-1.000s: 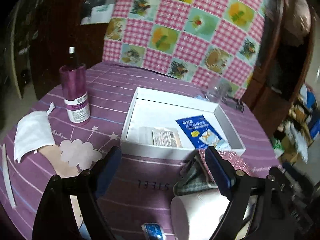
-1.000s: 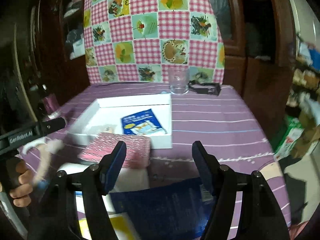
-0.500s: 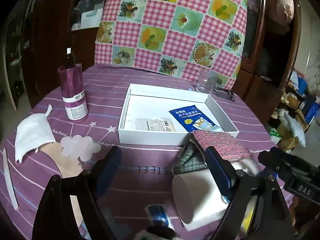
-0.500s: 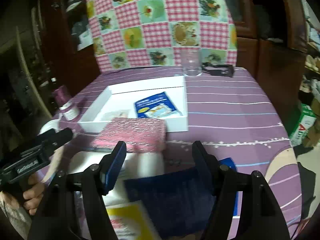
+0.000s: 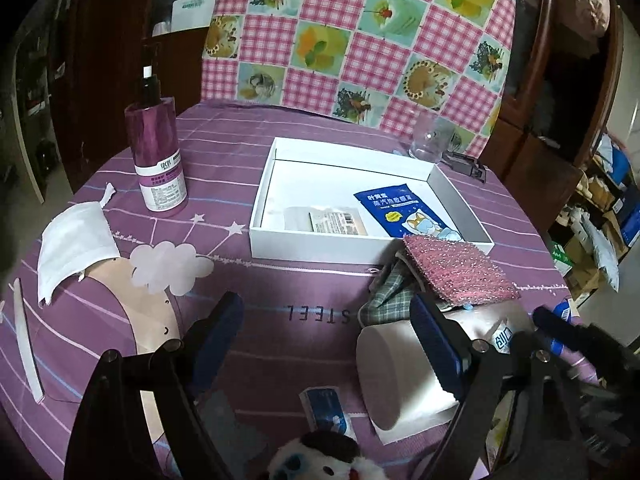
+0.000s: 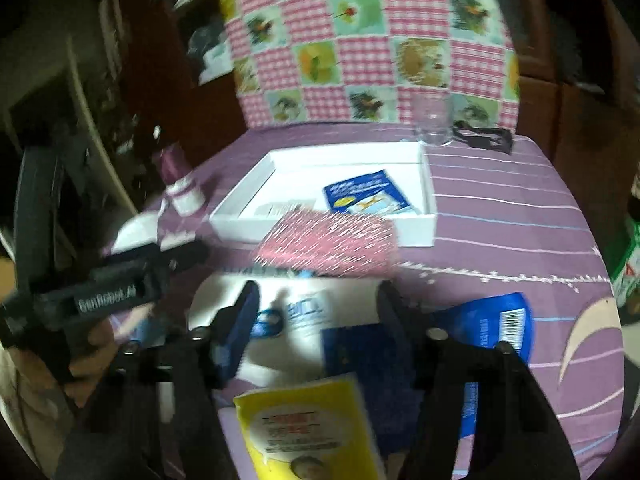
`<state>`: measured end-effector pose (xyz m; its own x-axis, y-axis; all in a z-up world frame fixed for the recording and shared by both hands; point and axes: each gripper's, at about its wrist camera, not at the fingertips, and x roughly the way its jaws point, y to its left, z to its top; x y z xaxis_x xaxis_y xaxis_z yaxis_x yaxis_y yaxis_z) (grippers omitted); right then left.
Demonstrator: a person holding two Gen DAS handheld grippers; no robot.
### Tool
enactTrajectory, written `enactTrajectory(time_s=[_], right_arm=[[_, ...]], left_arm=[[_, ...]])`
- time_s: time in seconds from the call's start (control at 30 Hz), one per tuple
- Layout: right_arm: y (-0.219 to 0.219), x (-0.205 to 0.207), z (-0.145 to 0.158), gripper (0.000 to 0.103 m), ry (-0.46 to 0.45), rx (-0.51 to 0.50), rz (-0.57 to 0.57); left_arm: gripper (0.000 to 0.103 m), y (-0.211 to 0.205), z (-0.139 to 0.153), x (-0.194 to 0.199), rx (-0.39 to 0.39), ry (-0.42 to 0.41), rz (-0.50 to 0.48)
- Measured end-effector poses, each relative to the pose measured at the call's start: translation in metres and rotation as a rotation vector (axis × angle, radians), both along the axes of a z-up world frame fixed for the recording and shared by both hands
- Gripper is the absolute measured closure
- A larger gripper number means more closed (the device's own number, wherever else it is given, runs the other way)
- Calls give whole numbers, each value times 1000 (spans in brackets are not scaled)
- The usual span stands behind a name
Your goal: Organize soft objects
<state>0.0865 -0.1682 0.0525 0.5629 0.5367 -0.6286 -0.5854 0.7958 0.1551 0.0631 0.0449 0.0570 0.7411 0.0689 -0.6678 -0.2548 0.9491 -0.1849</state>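
Several soft items crowd beneath the right gripper [image 6: 316, 312] — its closing fingers, nothing pinched yet, may snag two; left gripper [image 5: 328, 320] gapes empty.

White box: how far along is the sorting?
Done: two packets lie in the white box. In hand: nothing; the left gripper is open, the right gripper is closing over the white pack, not yet pinching. Left: pink cloth, face mask, plaid cloth.
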Motion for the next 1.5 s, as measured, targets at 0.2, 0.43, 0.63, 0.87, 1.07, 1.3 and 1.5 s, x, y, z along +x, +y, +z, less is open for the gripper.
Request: enactTrajectory(time_s=[0.2,0.43,0.63,0.87,1.07,1.3,1.5], right_arm=[[5,-3,-4,64,-54,-58,-8],[19,-15,-5,83,-141,-163,19],[14,-15,2,93,-138,-111,29],[-8,-8,18,93,-118,13,-25],[-28,8,17,93,-52,109,-78],[-42,13,20,93,-10,178,-118],[-66,25,22,93,41,242,-189]], left_arm=[[17,4,-2,1,-21,3,12],[17,3,-1,0,-26,-16,-4],[17,5,0,-1,-46,-40,-15],[17,3,5,-3,-77,-88,-52],[17,-13,10,2,-65,-89,-87],[17,-36,28,3,-10,-87,-101],[17,-48,41,13,-27,-80,-119]])
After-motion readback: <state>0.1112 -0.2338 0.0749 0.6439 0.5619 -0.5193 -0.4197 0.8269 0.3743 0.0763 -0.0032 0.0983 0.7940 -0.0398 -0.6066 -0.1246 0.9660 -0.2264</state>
